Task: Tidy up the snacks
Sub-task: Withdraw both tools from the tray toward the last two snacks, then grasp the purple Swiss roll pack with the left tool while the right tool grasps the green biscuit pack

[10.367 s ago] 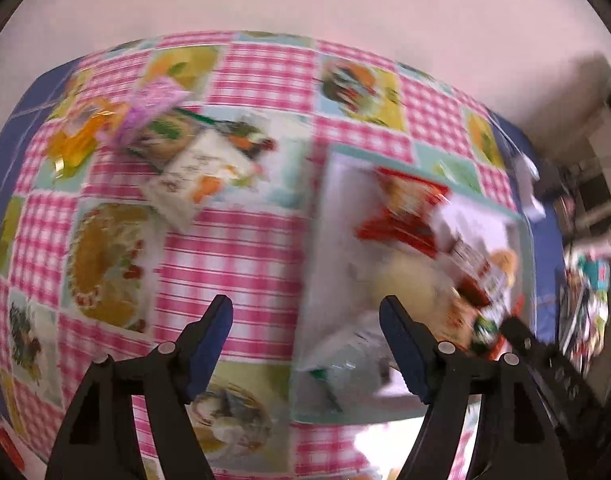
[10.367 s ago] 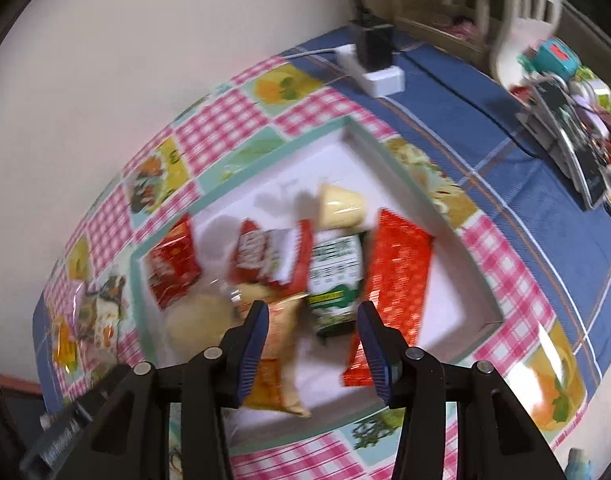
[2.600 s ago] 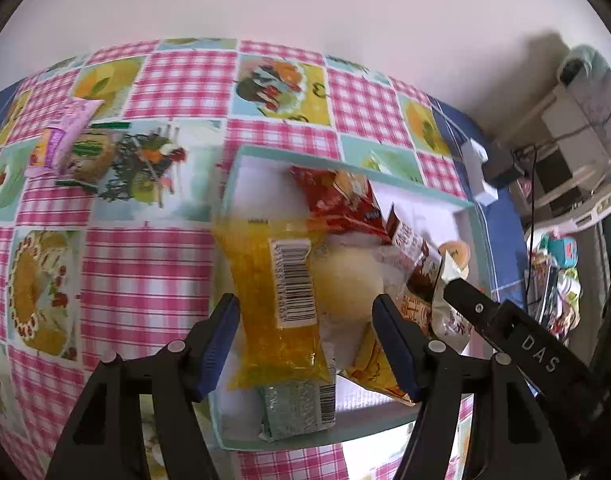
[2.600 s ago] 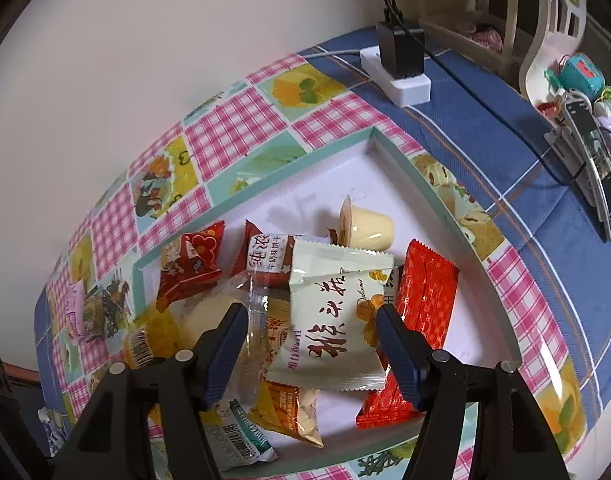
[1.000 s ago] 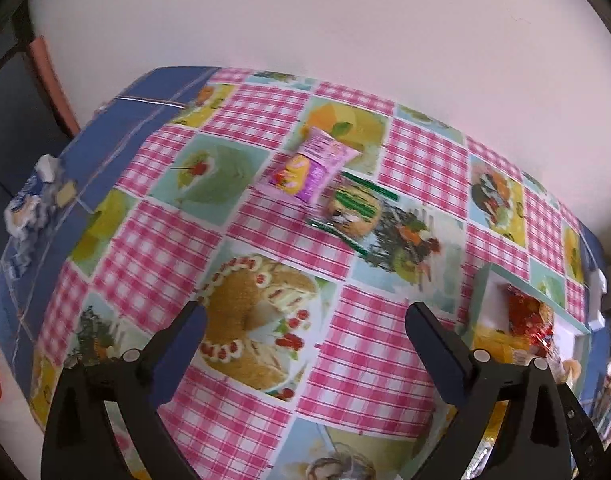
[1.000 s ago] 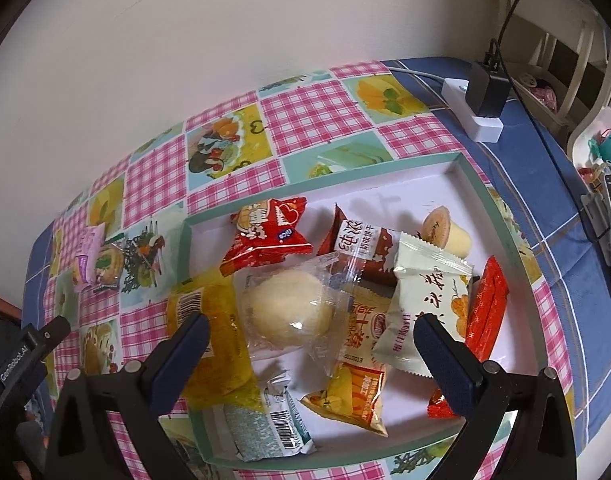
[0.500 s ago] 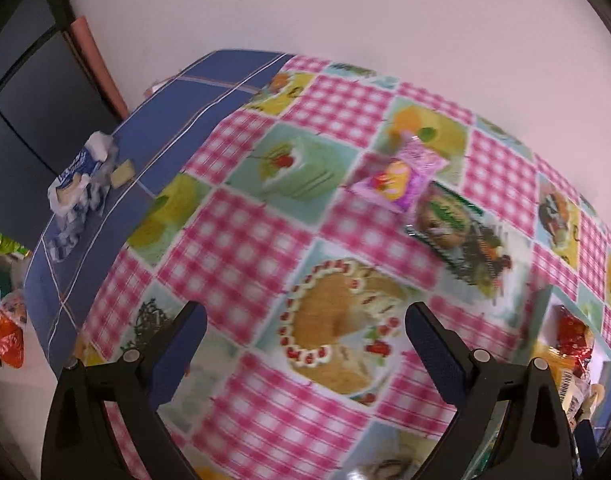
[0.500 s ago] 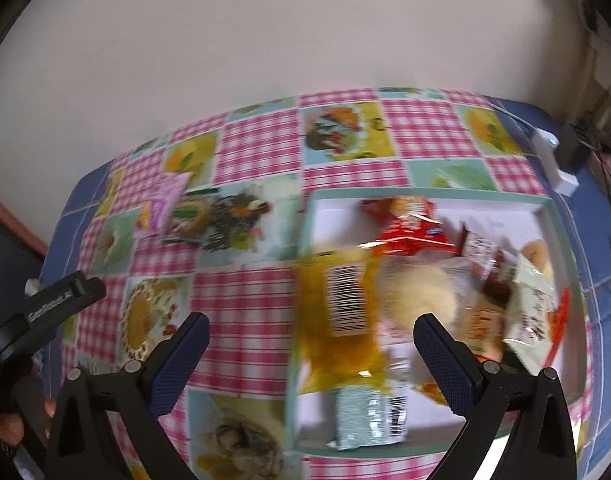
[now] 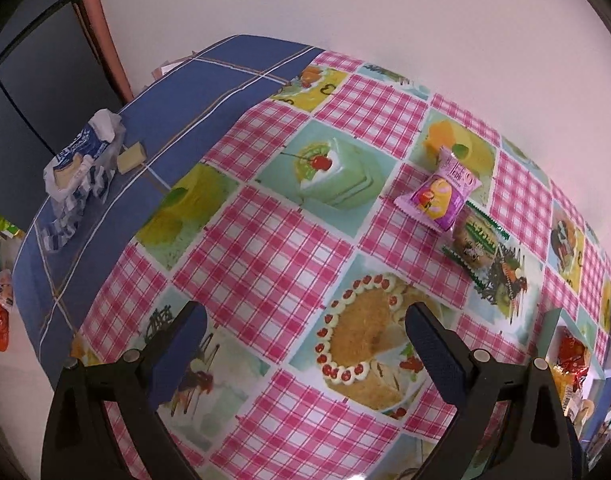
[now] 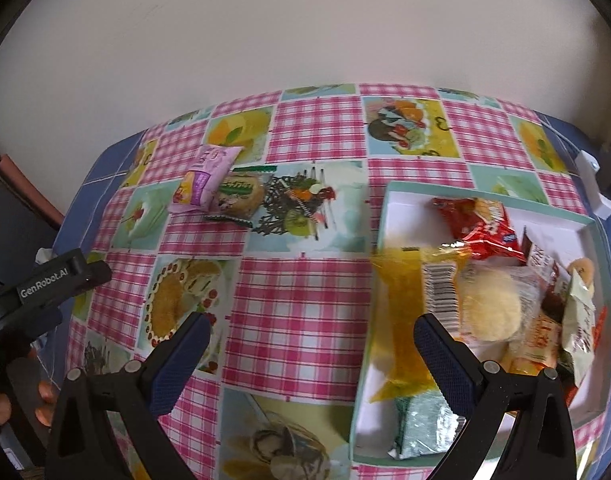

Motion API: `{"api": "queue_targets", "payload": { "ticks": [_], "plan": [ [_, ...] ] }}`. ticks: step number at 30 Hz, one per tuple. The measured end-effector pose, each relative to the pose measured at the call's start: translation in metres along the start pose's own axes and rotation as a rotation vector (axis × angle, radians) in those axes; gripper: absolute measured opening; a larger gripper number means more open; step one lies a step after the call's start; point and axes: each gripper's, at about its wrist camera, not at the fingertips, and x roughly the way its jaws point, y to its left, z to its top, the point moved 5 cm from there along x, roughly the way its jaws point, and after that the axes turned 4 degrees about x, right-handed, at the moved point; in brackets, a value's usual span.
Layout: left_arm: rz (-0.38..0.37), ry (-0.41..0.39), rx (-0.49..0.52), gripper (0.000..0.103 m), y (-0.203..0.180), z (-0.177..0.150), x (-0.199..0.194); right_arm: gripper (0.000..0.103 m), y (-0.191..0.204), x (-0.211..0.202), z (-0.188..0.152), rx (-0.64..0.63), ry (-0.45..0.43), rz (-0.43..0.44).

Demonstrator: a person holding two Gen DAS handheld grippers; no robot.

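Observation:
A pink snack packet (image 9: 439, 195) (image 10: 203, 179) and a green-edged cookie packet (image 9: 478, 242) (image 10: 241, 195) lie side by side on the checked tablecloth, outside the tray. The white tray with a teal rim (image 10: 375, 264) (image 9: 551, 326) holds several snacks, among them a yellow bag (image 10: 401, 312), a red bag (image 10: 481, 224) and a round bun in clear wrap (image 10: 489, 312). My left gripper (image 9: 303, 344) is open and empty above the cloth, short of the two packets. My right gripper (image 10: 311, 352) is open and empty, hovering at the tray's left rim.
A crumpled blue-and-white wrapper (image 9: 79, 164) and a small yellow block (image 9: 131, 157) lie on the blue cloth at the table's left end. A white power strip (image 10: 595, 190) sits at the far right. The wall runs behind the table. The left gripper's body (image 10: 45, 284) shows at the left.
Both grippers have swung left, away from the tray. The two loose packets now sit nearer the middle of both views. Both grippers stay open and empty.

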Motion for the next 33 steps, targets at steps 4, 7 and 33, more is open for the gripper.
{"api": "queue_targets", "payload": {
  "ticks": [4,7,33],
  "plan": [
    [-0.023,-0.014,0.024,0.100,-0.003,0.009,0.003,0.103,0.008,0.008,0.008,0.012,-0.003,0.024],
    [-0.048,-0.028,0.031,0.100,-0.003,0.022,0.007,0.103,0.015,0.017,0.018,0.010,0.002,0.028],
    [-0.258,0.027,0.277,0.099,-0.077,0.109,0.088,0.103,0.062,0.149,0.094,-0.030,0.075,-0.062]
  ]
}}
